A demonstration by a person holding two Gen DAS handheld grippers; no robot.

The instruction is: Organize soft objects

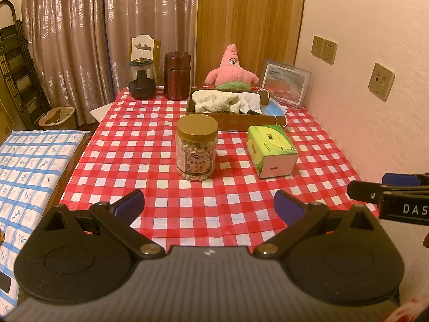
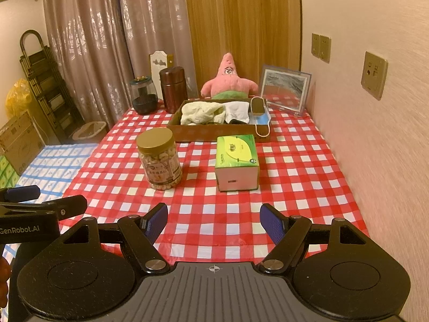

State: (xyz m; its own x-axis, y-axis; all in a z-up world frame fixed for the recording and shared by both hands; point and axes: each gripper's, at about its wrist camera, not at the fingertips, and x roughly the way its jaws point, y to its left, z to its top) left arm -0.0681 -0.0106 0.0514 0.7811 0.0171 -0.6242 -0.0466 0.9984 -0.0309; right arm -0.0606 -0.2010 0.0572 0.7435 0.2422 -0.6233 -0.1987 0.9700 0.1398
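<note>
My left gripper (image 1: 209, 204) & right gripper (image 2: 214, 221) both spread wide, holding nothing, near table edge. Cardboard tray (image 2: 214, 131) far: towel (image 2: 201, 112), face mask (image 2: 261, 119) inside. Pink starfish plush (image 2: 228, 80) behind tray.

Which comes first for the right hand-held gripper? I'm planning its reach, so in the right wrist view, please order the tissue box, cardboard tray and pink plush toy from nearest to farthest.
From the right hand-held gripper:
1. Tissue box, straight ahead, mid-table.
2. Cardboard tray, behind the box, holding cloths and a mask.
3. Pink plush toy, behind the tray at the table's far edge.
</note>
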